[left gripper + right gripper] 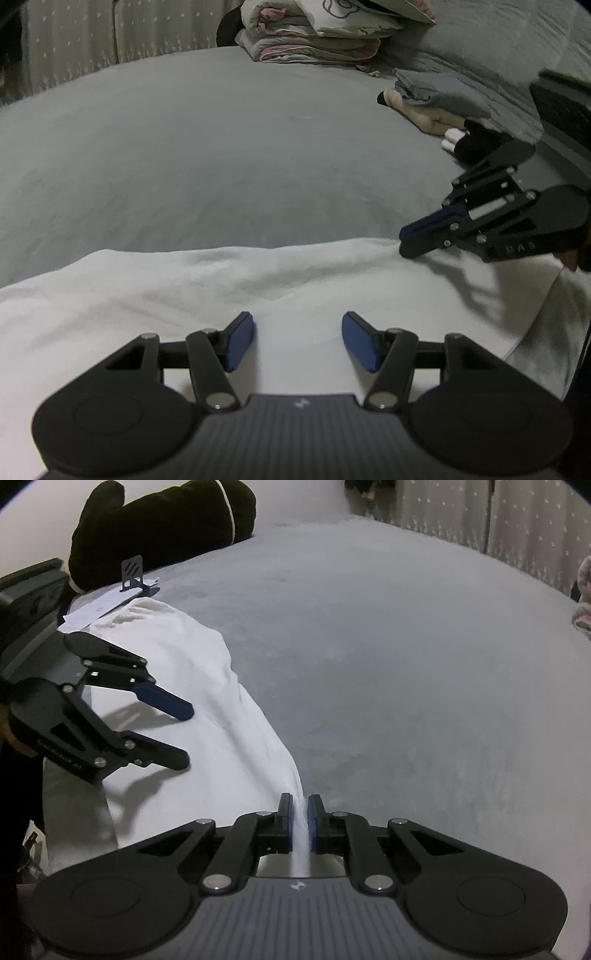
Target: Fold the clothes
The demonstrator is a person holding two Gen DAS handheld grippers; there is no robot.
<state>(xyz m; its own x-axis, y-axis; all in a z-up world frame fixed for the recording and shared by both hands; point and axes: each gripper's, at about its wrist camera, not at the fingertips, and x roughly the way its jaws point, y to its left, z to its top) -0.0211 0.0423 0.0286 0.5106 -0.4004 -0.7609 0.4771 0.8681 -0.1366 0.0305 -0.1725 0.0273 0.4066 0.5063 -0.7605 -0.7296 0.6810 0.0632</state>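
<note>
A white garment lies spread on the grey bed, its far edge running across the left wrist view. My left gripper hovers just above the cloth, open, with nothing between its blue pads. It also shows at the left of the right wrist view as the left gripper, jaws apart over the white garment. My right gripper is shut on the garment's edge, a strip of white cloth pinched between its pads. In the left wrist view the right gripper sits at the cloth's right corner.
The grey bed sheet stretches far beyond the garment. A stack of folded quilts and a small pile of folded clothes lie at the back right. A black plush toy, a phone stand and papers lie behind the garment.
</note>
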